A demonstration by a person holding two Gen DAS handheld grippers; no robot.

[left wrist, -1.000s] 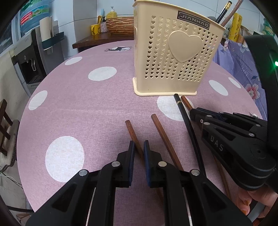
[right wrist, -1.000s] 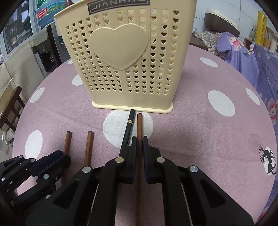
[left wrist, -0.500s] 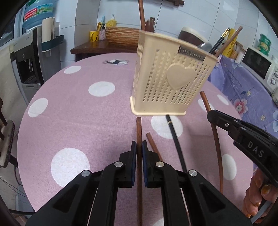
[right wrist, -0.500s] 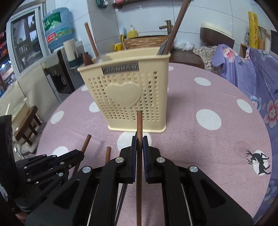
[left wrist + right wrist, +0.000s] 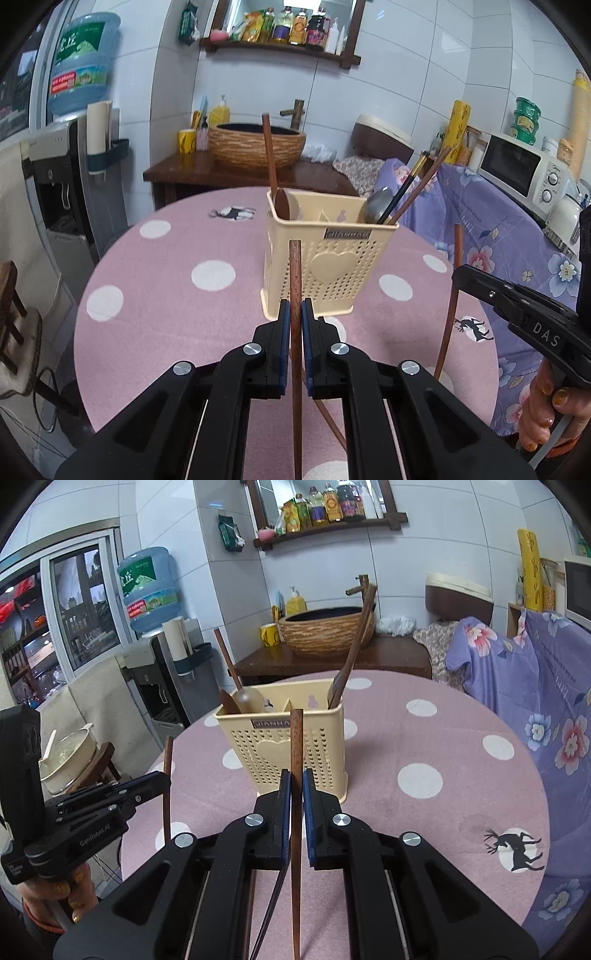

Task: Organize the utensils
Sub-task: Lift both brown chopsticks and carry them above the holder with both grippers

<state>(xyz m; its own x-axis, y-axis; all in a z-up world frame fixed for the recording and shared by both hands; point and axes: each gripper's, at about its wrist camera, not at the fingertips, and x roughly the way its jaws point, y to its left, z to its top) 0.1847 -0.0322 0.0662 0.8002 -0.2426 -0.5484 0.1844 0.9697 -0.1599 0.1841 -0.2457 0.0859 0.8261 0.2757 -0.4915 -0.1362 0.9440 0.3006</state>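
Note:
A cream perforated utensil holder (image 5: 325,266) with a heart on its front stands on the pink dotted table; it also shows in the right wrist view (image 5: 284,753). It holds spoons and several chopsticks. My left gripper (image 5: 295,314) is shut on a brown chopstick (image 5: 294,269), held upright above the table in front of the holder. My right gripper (image 5: 294,786) is shut on another brown chopstick (image 5: 295,738), also lifted upright. Each gripper shows in the other's view, the right one (image 5: 458,271) and the left one (image 5: 166,775). A brown chopstick (image 5: 328,417) and a black one (image 5: 275,890) lie on the table below.
The round table (image 5: 155,314) has white dots and a deer print (image 5: 517,849). A purple floral cloth (image 5: 535,686) covers furniture at the right. A water dispenser (image 5: 66,177) stands at the left, a wooden counter with a woven basin (image 5: 255,147) behind.
Both grippers have risen well above the table, each carrying its chopstick. The holder now looks smaller and farther below, with its open top in view.

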